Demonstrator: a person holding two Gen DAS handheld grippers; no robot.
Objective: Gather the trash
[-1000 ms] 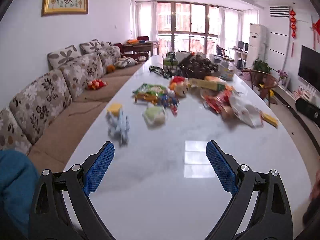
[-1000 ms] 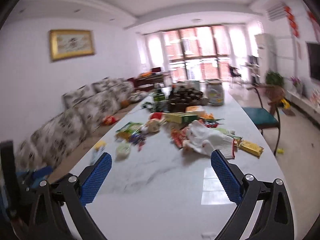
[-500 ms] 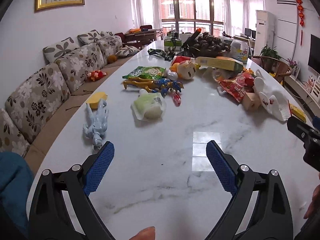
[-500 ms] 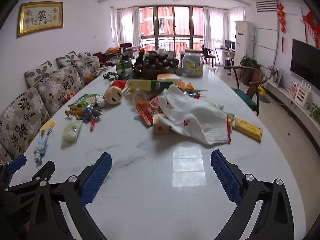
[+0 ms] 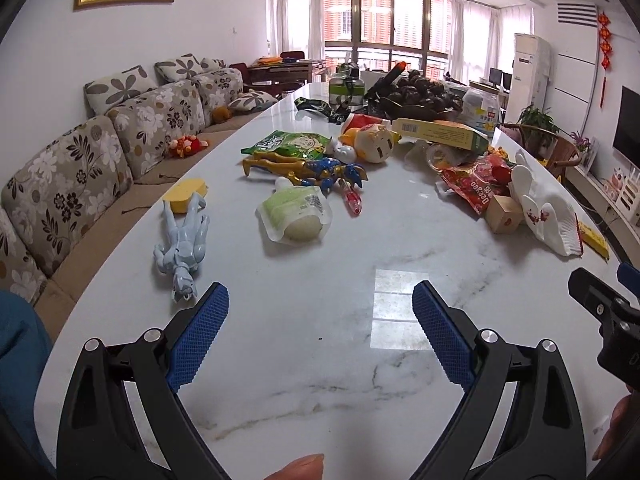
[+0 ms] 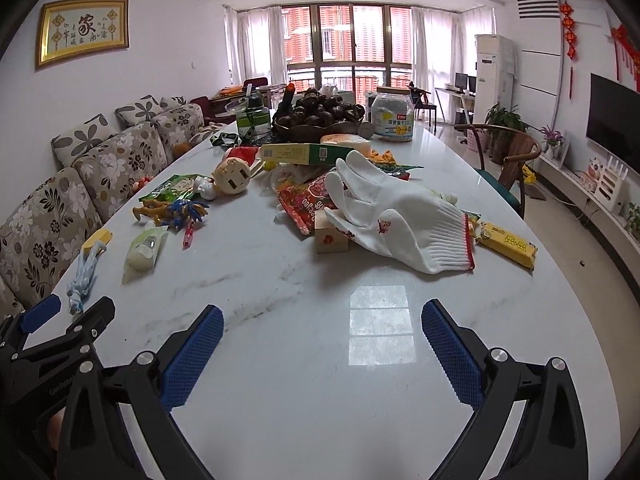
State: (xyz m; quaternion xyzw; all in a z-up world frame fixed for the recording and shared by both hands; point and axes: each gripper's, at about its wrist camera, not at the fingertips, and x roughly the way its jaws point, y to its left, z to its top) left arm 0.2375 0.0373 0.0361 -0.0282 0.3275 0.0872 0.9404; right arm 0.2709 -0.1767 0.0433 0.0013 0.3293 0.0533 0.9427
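Litter lies across the white marble table (image 5: 320, 344): a clear pouch with green and white contents (image 5: 294, 218), a green snack bag (image 5: 290, 145), a red wrapper (image 5: 474, 188), a yellow wrapper (image 6: 506, 243). The pouch also shows in the right wrist view (image 6: 143, 249), as does the red wrapper (image 6: 306, 200). My left gripper (image 5: 320, 300) is open and empty over the near table end. My right gripper (image 6: 322, 316) is open and empty, to the right of the left one, short of a white glove (image 6: 404, 220).
Toys lie among the litter: a pale blue figure (image 5: 184, 246), a gold and blue figure (image 5: 308, 170), a round doll head (image 5: 372, 142), a wooden block (image 6: 330, 236). A green box (image 6: 300, 154), a bowl of dark fruit (image 6: 320, 116) and a jar (image 6: 392, 120) stand further back. A sofa (image 5: 80, 160) runs along the left.
Both grippers have moved forward and lower over the near table end, so the litter looks closer. Both stayed open and empty.
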